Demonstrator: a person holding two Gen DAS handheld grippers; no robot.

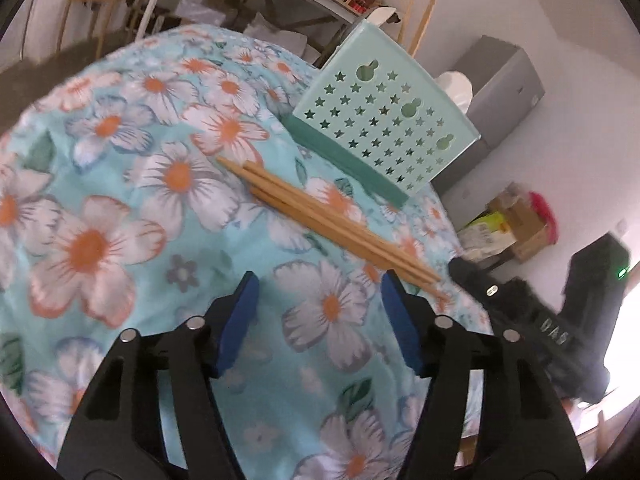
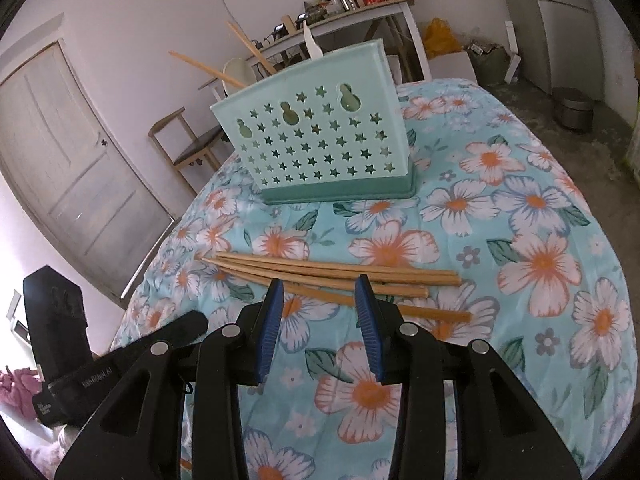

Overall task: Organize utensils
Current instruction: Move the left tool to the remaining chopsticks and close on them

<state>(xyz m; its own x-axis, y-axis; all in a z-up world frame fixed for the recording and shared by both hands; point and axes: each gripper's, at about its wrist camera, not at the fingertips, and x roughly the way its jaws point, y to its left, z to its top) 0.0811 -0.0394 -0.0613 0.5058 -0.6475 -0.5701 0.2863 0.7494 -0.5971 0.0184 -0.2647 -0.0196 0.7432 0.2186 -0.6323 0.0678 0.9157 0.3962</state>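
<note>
Several wooden chopsticks [image 1: 320, 216] lie in a loose bundle on the floral tablecloth [image 1: 120, 200], in front of a mint green utensil holder [image 1: 384, 120] with star holes. My left gripper [image 1: 318, 284] is open and empty, just short of the bundle's near end. In the right wrist view the chopsticks [image 2: 340, 276] lie crosswise just beyond my right gripper [image 2: 320, 288], which is open and empty, its blue pads [image 2: 272, 320] close above the nearest stick. The holder [image 2: 320, 144] stands behind them, with two chopsticks [image 2: 208, 66] and a white spoon [image 2: 238, 74] sticking out of it.
The other gripper's black body shows at the right of the left wrist view [image 1: 560, 320] and at the left of the right wrist view [image 2: 80, 360]. The cloth-covered table [image 2: 540, 240] drops off at its rounded edges. A chair [image 2: 188, 144], a door and shelves stand behind.
</note>
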